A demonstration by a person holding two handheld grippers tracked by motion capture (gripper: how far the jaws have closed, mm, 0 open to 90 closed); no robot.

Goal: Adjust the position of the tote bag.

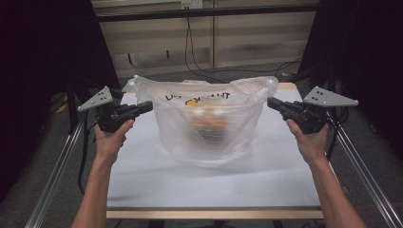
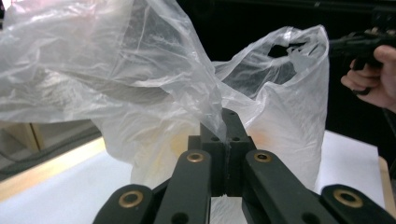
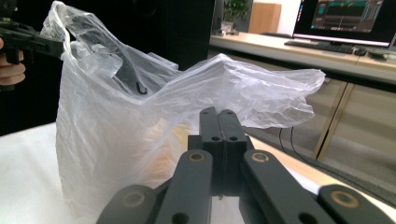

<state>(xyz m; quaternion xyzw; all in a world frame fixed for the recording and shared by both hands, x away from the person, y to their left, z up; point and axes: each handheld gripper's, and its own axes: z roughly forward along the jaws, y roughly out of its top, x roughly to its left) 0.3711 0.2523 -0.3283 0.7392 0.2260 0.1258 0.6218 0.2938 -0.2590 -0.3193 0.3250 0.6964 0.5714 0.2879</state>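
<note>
Over the white table (image 1: 142, 185), both grippers pinch the plastic bag (image 1: 209, 128).

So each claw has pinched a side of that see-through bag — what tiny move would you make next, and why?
Probably ease both claws a little lower. The left claw and right claw are shut on the handles of the plastic bag, which looks barely settled on the table, something orange inside.

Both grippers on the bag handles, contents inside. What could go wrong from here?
1. The left gripper pinches only a thin fold of the plastic bag; the film could slip or tear.
2. The right gripper holds a similar edge; if one side lets go, the bag may sag and the orange contents tip out.
</note>
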